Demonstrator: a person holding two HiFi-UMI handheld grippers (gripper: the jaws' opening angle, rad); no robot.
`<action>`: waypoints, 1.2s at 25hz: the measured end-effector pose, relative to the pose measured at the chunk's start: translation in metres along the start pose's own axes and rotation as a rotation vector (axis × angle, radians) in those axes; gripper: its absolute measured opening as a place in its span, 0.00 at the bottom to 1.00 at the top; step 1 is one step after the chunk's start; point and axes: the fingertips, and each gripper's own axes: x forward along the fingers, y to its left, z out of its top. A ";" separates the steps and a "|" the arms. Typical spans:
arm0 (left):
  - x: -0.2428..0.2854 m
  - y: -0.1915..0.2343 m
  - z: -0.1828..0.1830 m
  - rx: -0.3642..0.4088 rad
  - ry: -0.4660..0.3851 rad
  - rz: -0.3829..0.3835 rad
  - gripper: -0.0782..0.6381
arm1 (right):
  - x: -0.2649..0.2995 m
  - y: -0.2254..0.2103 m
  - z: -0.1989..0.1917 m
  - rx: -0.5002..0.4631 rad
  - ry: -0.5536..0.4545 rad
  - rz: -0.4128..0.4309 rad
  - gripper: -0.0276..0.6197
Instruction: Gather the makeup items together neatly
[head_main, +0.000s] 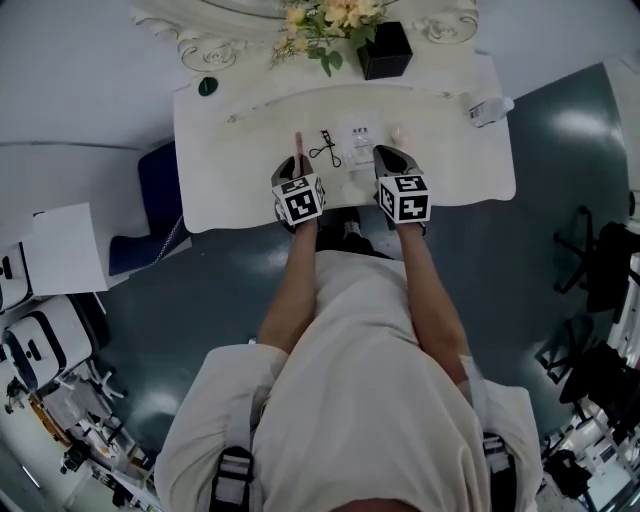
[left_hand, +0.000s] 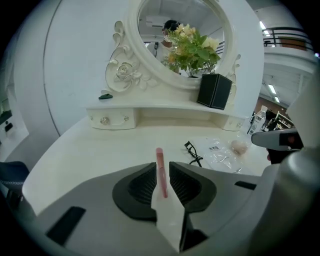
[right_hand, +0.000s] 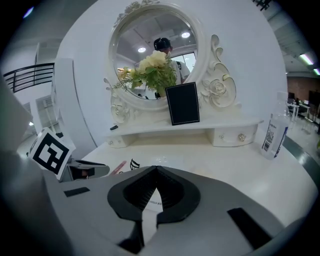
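On the white vanity table (head_main: 240, 160) my left gripper (head_main: 292, 165) has its jaws close round a pink makeup stick (left_hand: 159, 160), which pokes forward out of them (head_main: 298, 143). Just right of it lie a black eyelash curler (head_main: 328, 149) (left_hand: 193, 153), clear plastic packets (head_main: 360, 138) (left_hand: 221, 152) and a beige puff (head_main: 397, 132) (left_hand: 239, 146). My right gripper (head_main: 388, 155) (right_hand: 156, 167) hovers over the packets' right side, shut with nothing in it; a printed packet shows through the slit below its jaws. The left gripper's marker cube (right_hand: 50, 150) shows in the right gripper view.
At the table's back stands an ornate oval mirror (left_hand: 182, 45) with a black box of flowers (head_main: 384, 50) (right_hand: 182, 103) before it. A clear bottle (head_main: 490, 108) (right_hand: 274, 134) stands at the right end. A small green item (head_main: 207, 86) rests on the back left shelf.
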 end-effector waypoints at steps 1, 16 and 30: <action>-0.002 -0.002 0.002 0.020 -0.016 -0.018 0.23 | -0.001 -0.001 -0.003 0.008 0.001 -0.008 0.10; -0.085 -0.016 0.012 0.239 -0.154 -0.325 0.23 | -0.068 0.028 -0.041 0.170 -0.044 -0.189 0.10; -0.182 0.031 -0.026 0.237 -0.213 -0.422 0.19 | -0.138 0.109 -0.086 0.198 -0.095 -0.269 0.10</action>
